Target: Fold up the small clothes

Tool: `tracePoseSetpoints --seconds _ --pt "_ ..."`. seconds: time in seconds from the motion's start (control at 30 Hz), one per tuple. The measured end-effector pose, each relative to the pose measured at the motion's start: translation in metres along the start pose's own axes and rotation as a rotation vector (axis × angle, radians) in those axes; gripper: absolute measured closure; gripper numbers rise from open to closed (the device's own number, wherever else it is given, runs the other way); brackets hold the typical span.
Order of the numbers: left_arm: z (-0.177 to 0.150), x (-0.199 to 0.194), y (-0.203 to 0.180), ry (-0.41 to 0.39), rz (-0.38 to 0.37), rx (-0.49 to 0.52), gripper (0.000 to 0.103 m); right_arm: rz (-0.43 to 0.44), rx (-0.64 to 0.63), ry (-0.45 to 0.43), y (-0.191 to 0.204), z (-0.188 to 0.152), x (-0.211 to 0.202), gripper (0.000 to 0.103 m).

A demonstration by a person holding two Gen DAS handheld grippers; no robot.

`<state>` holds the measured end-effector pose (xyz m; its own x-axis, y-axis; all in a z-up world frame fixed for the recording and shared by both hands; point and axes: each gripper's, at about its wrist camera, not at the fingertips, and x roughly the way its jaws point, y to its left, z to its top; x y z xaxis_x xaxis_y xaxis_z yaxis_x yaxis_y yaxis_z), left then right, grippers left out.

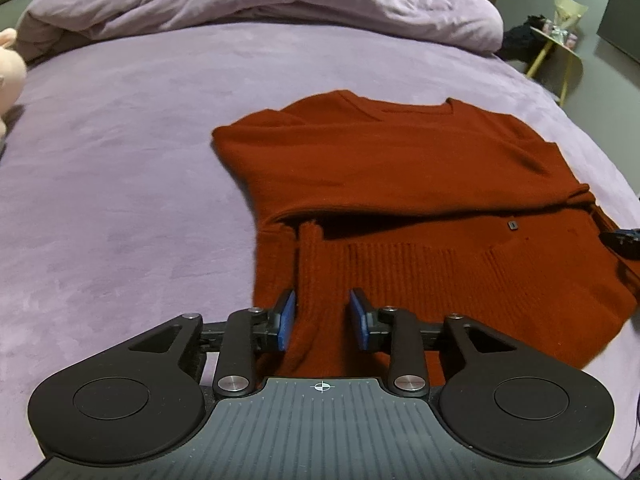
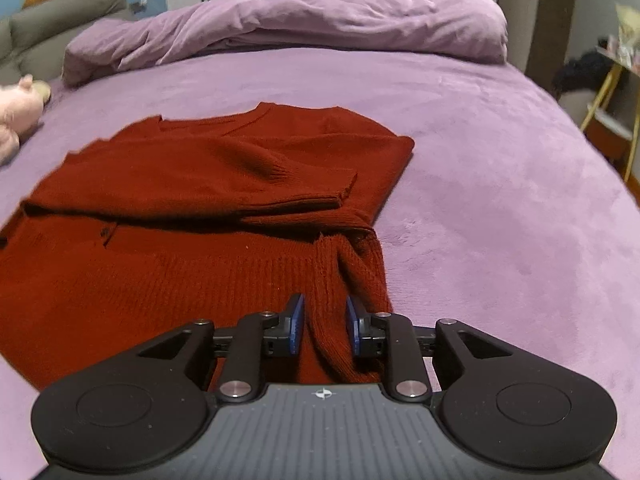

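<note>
A rust-red knit sweater (image 1: 400, 184) lies flat on the purple bed, both sleeves folded across its body; it also shows in the right wrist view (image 2: 192, 200). My left gripper (image 1: 323, 312) is open, its blue pads on either side of a raised fold of the ribbed hem at the sweater's left bottom corner. My right gripper (image 2: 325, 316) is open, its pads on either side of a bunched ridge of hem at the right bottom corner. The right gripper's tip (image 1: 624, 242) peeks in at the left view's right edge.
A rumpled purple duvet (image 1: 260, 4) lies along the far side of the bed. A pink plush toy (image 2: 16, 116) sits at the far left. A yellow-legged side table (image 1: 560, 52) stands beyond the bed's right edge.
</note>
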<state>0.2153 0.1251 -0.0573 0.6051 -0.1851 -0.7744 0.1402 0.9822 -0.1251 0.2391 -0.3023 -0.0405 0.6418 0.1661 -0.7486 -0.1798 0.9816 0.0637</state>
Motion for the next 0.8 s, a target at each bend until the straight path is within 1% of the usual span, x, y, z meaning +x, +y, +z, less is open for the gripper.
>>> tracePoseSetpoints --seconds 0.03,0.07,0.1,0.13,0.2,0.23,0.27,0.33,0.4,0.47,0.53,0.57,0.6,0.63,0.67,0.73,0.8 --pt "0.001 0.002 -0.001 0.002 0.001 0.01 0.066 0.014 0.018 0.0 -0.002 0.001 0.001 0.082" --pt "0.0 0.004 -0.002 0.004 0.005 0.016 0.066 0.022 0.031 -0.002 -0.004 0.001 0.001 0.086" --pt "0.0 0.006 -0.001 0.009 0.006 0.018 0.066 0.025 0.034 -0.004 -0.004 0.001 0.002 0.088" --pt "0.0 0.009 0.0 0.016 0.002 0.009 0.066 0.029 0.031 -0.006 -0.004 0.0 0.002 0.091" --pt "0.0 0.011 0.003 0.019 -0.005 -0.009 0.068 0.023 0.011 -0.013 0.0 -0.002 0.002 0.095" --pt "0.001 0.011 0.003 0.019 -0.007 -0.01 0.078 0.019 -0.001 -0.016 0.002 -0.002 0.002 0.096" --pt "0.0 0.011 0.002 0.02 -0.003 -0.005 0.094 0.015 -0.011 -0.02 0.005 -0.003 0.001 0.097" --pt "0.002 0.006 0.0 0.012 -0.002 -0.006 0.096 0.025 -0.019 -0.028 0.007 -0.002 -0.002 0.098" --pt "0.008 -0.01 -0.002 -0.036 -0.011 -0.011 0.096 0.068 -0.011 -0.058 0.008 0.003 -0.012 0.098" --pt "0.023 -0.036 0.001 -0.13 -0.065 -0.058 0.096 0.108 0.013 -0.13 0.006 0.013 -0.028 0.098" --pt "0.042 -0.053 0.006 -0.214 -0.072 -0.089 0.096 0.135 0.057 -0.201 0.0 0.027 -0.04 0.098" --pt "0.05 -0.055 0.008 -0.24 -0.062 -0.091 0.096 0.13 0.083 -0.233 -0.004 0.036 -0.043 0.098" --pt "0.06 -0.055 0.009 -0.263 -0.037 -0.089 0.096 0.127 0.103 -0.256 -0.007 0.044 -0.043 0.098" --pt "0.069 -0.05 0.011 -0.28 0.005 -0.091 0.096 0.119 0.121 -0.274 -0.009 0.054 -0.04 0.098" --pt "0.077 -0.043 0.013 -0.288 0.035 -0.106 0.096 0.091 0.133 -0.29 -0.009 0.062 -0.035 0.098" --pt "0.089 -0.024 0.016 -0.289 0.09 -0.136 0.096 0.038 0.157 -0.311 -0.009 0.076 -0.02 0.098" --pt "0.094 0.0 0.016 -0.251 0.125 -0.15 0.096 0.004 0.184 -0.29 -0.009 0.086 0.001 0.098"
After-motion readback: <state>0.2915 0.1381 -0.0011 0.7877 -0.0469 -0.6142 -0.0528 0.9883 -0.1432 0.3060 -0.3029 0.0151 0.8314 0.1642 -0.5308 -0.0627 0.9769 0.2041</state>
